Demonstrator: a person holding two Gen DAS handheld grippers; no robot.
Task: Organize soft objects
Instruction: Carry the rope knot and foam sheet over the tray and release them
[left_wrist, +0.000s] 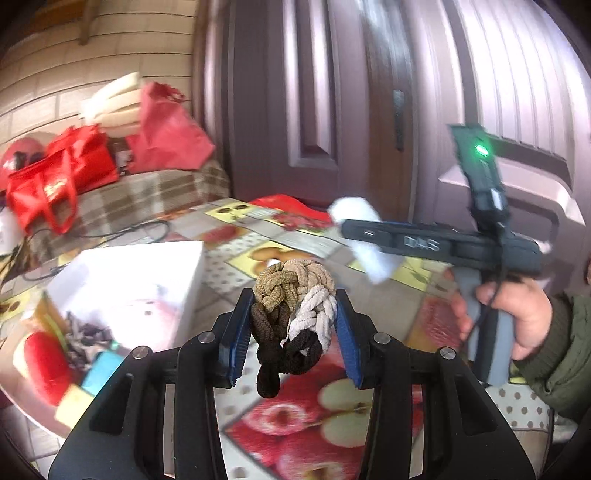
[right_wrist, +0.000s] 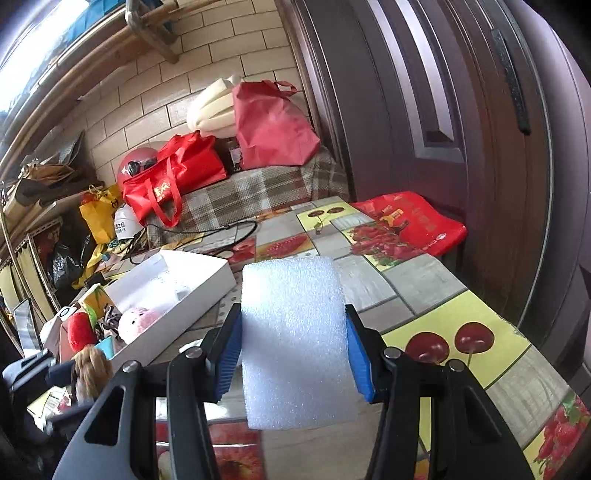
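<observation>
Soft objects, two in hand: a braided rope knot in tan, cream and dark brown cord (left_wrist: 293, 314), and a white rectangular block of packing foam (right_wrist: 295, 339). Rope knot: clamped between the blue pads of the left gripper (left_wrist: 293, 325), held above the fruit-print tablecloth (left_wrist: 332, 406), a dark loop hanging from its lower end. Foam block: squeezed upright between the blue pads of the right gripper (right_wrist: 293, 350), raised over the same cloth, its top and bottom edges extending past the pads. In the left wrist view the right gripper (left_wrist: 364, 236) appears side-on, blurred, the foam block (left_wrist: 360, 236) at its tip and a bare hand in a green sleeve (left_wrist: 517, 314) on its grip. Container: a shallow white cardboard box (right_wrist: 207, 291) on the table, left of both grippers. Contents at its near end: a pink plush toy (right_wrist: 136, 321), a red plush toy (right_wrist: 79, 330) and a grey-and-white fabric tangle (right_wrist: 107, 314). Background: red tote bag (right_wrist: 173, 181), pink fabric bag (right_wrist: 269, 125) and cream foam cushions (right_wrist: 214, 107) on a plaid-covered bench (right_wrist: 251, 192); flat red plastic bag (right_wrist: 413, 221) at the table's far corner, against a brown panelled door (right_wrist: 424, 110).
</observation>
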